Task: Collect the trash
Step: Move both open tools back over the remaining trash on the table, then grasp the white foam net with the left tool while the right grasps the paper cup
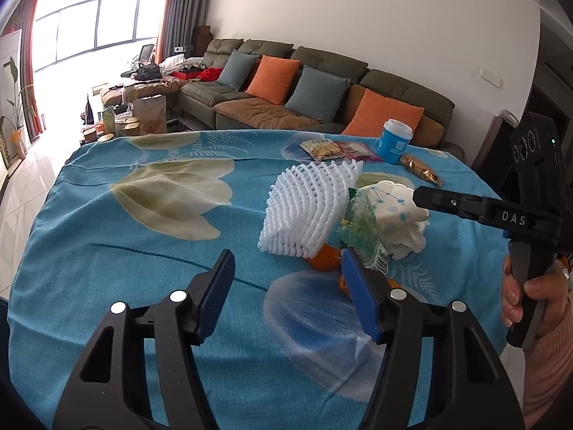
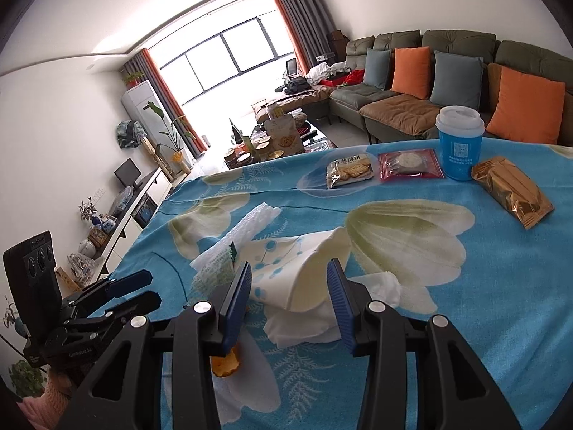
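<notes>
The right gripper [image 2: 289,288] hangs low over the blue flowered tablecloth [image 2: 447,286], its fingers spread either side of a crumpled printed napkin [image 2: 301,268] without touching it. That napkin sits mid-table in a small heap with a white foam fruit net [image 1: 304,211], a green wrapper [image 1: 361,229] and orange peel [image 1: 324,259]. The left gripper [image 1: 286,276] hovers near the heap, fingers spread and empty, while a blue cup [image 2: 460,143] and snack packets [image 2: 379,166] lie along the far edge.
</notes>
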